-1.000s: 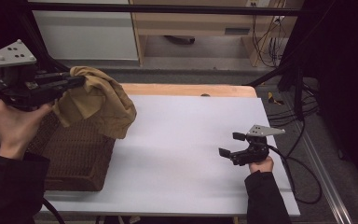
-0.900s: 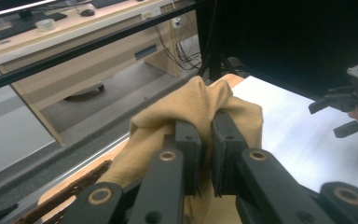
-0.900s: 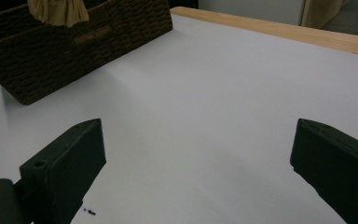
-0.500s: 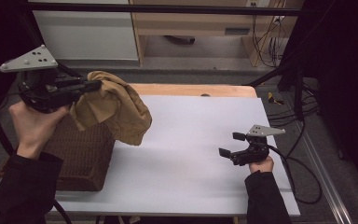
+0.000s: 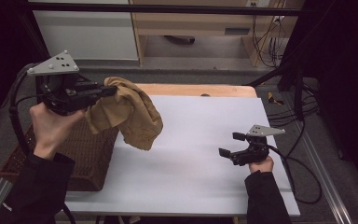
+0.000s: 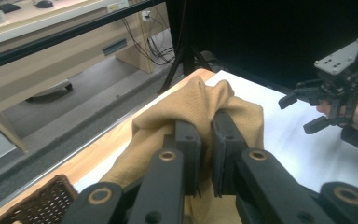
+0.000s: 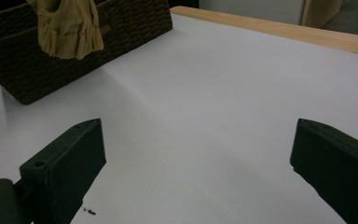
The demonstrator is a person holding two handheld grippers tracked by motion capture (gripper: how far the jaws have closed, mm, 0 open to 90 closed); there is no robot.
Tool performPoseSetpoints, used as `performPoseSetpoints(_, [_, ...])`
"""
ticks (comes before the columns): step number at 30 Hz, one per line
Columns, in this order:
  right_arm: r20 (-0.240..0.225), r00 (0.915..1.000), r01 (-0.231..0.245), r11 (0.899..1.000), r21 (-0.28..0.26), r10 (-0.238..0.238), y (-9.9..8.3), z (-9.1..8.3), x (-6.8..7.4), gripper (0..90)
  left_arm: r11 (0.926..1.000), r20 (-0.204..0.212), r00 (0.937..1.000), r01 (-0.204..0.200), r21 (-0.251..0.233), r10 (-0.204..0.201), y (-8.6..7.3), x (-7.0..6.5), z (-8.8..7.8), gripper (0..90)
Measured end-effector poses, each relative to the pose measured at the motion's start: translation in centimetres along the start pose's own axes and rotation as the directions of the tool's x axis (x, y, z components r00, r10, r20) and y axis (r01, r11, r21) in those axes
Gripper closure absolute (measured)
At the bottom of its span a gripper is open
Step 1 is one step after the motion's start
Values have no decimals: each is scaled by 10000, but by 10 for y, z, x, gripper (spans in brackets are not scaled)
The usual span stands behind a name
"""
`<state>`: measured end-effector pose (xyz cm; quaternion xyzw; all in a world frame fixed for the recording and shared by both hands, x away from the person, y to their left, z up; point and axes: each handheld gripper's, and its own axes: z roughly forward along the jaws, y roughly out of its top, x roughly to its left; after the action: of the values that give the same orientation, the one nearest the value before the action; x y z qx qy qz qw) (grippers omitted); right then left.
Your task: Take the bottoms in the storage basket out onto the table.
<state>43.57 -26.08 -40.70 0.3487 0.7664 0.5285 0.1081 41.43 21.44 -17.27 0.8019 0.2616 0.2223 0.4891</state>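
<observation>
Left claw (image 5: 109, 89) is clamped on a crumpled tan fabric cloth (image 5: 130, 114); jaws are nearly together with a fold pinched between them, as seen in the left gripper view (image 6: 205, 140). Cloth is held in the air, hanging over the near edge of the dark brown woven wicker basket (image 5: 81, 154) and the white table (image 5: 191, 140). Right claw (image 5: 230, 144) is spread wide, nothing gripped, held low over the table's right side, well apart from the cloth. Basket sits at the table's left edge; its contents cannot be made out.
</observation>
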Motion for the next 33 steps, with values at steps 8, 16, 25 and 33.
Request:
performPoseSetpoints(8, [-18, 10000, -8, 10000, -2, 8, 0, 0, 0, 38, 9999, 239, 9997, -48, 144, 45, -1, -6, 13, 830])
performPoseSetpoints(16, [-13, 10000, 0, 10000, -3, 0, 0, 0, 0, 38, 9995, 490, 9988, 14, 316, -29, -7, -10, 28, 830])
performPoseSetpoints(25, [-30, 10000, 6, 10000, 17, -6, 0, 0, 0, 38, 9977, 701, 9975, 2, 672, -49, -14, -14, 47, 830])
performPoseSetpoints(33, [-25, 10000, 14, 10000, 13, -14, 0, 0, 0, 38, 9961, 875, 9961, 68, 879, -145, -20, -17, 61, 830])
